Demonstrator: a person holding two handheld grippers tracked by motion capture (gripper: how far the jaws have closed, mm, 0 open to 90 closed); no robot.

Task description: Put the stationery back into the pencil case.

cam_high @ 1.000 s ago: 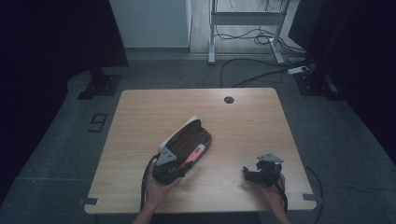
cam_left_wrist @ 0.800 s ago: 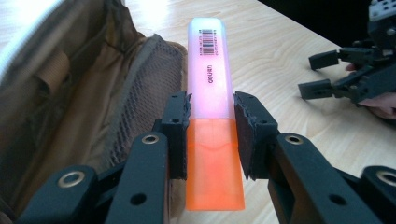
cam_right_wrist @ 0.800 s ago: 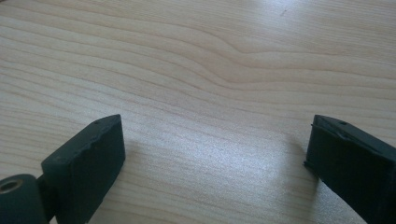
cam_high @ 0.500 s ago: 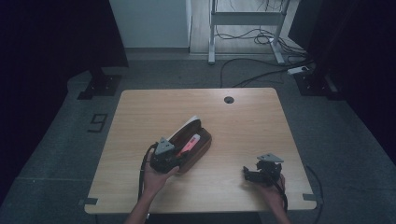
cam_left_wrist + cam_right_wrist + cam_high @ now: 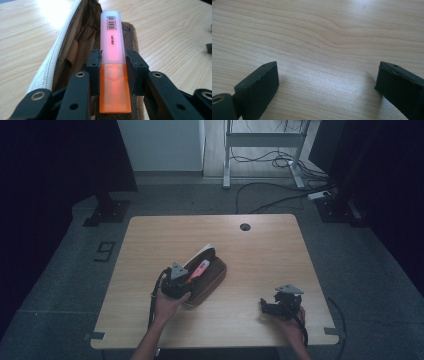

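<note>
Slippage is the main risk: the left gripper (image 5: 112, 75) has its fingers (image 5: 93, 68) closed on an orange highlighter (image 5: 113, 57) near the seam between cap and body, so most of its length juts forward unsupported above the open brown pencil case (image 5: 205, 280). If the grip loosens or the far end catches the case's white zipper edge (image 5: 57, 55) or mesh lining, the marker could twist out and land on the worktop (image 5: 260, 245) instead of inside. The case looks soft, so a push may slide it rather than let the marker in. In the high view the case lies at centre frame, well clear of every worktop edge, with bare wood all around. The right gripper (image 5: 280, 304) rests at lower right, its fingers (image 5: 259, 85) spread wide over bare wood, holding nothing, near the front edge.
</note>
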